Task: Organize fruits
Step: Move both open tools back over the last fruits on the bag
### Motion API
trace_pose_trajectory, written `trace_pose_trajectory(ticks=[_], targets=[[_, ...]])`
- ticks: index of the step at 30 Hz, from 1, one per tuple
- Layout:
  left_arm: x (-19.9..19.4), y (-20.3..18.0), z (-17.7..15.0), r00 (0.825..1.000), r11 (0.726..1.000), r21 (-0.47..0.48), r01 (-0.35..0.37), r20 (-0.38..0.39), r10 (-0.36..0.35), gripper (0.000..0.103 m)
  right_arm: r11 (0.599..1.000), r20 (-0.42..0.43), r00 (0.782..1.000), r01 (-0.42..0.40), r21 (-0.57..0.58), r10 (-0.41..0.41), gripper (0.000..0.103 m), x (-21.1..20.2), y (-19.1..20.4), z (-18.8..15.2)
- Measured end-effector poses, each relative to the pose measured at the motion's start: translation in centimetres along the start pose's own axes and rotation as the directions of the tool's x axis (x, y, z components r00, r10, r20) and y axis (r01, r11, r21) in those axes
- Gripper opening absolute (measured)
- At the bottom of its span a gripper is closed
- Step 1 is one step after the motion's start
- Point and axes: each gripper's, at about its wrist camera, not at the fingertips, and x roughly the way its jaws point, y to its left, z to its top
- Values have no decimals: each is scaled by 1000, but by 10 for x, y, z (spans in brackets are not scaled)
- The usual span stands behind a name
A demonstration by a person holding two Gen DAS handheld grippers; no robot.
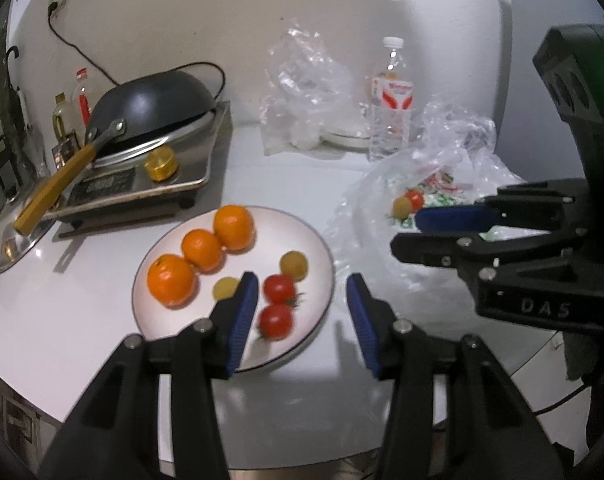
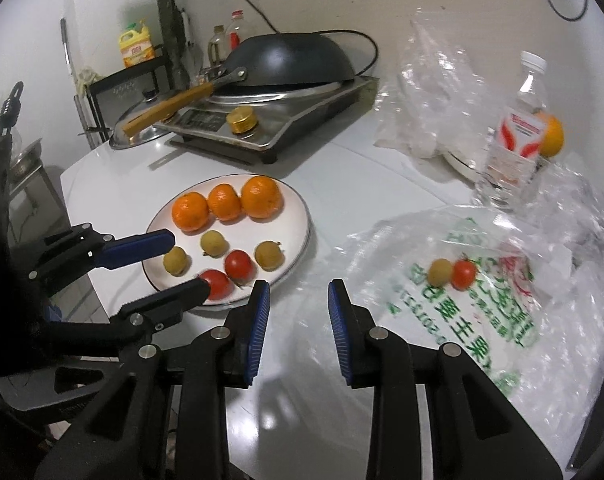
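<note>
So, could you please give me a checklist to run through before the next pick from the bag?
1. Left gripper empty, jaws apart: ok.
2. Right gripper empty, jaws apart: ok.
3. Yellowish fruit and tomato at the plastic bag in view: ok.
4. Those two apart from each other: not ok, they touch.
5. Free room on the plate: ok.
6. Orange behind the water bottle reachable: cannot tell.

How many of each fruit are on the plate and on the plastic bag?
Oranges: 3, all on the plate
Red tomatoes: 3, two on the plate, one on the plastic bag
Small yellow-brown fruits: 4, three on the plate, one on the bag
Total: 10
</note>
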Motion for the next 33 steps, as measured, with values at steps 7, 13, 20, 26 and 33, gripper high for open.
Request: trace_pose_trajectory(ticks=[7,13,20,26,33], targets=[[1,-29,9,1000,999,31,11,5,-11,47,999,19,1000,18,36,-18,32,-18,-27,-11],[3,-53,15,1000,998,60,23,5,-23,47,998,32,999,30,61,-32,32,-30,-47,-19],[10,-79,21,999,995,87,45,-8,-44,47,995,43,998,38,91,-42,32,-40,-68,-29],[16,-95,26,998,994,95,61,-19,-59,47,993,46,998,48,112,-53,32,-47,-86,-37],[27,-113,34,997,991,114,74,-26,-71,47,989,43,997,58,136,-65,32,-49,-106,-44]])
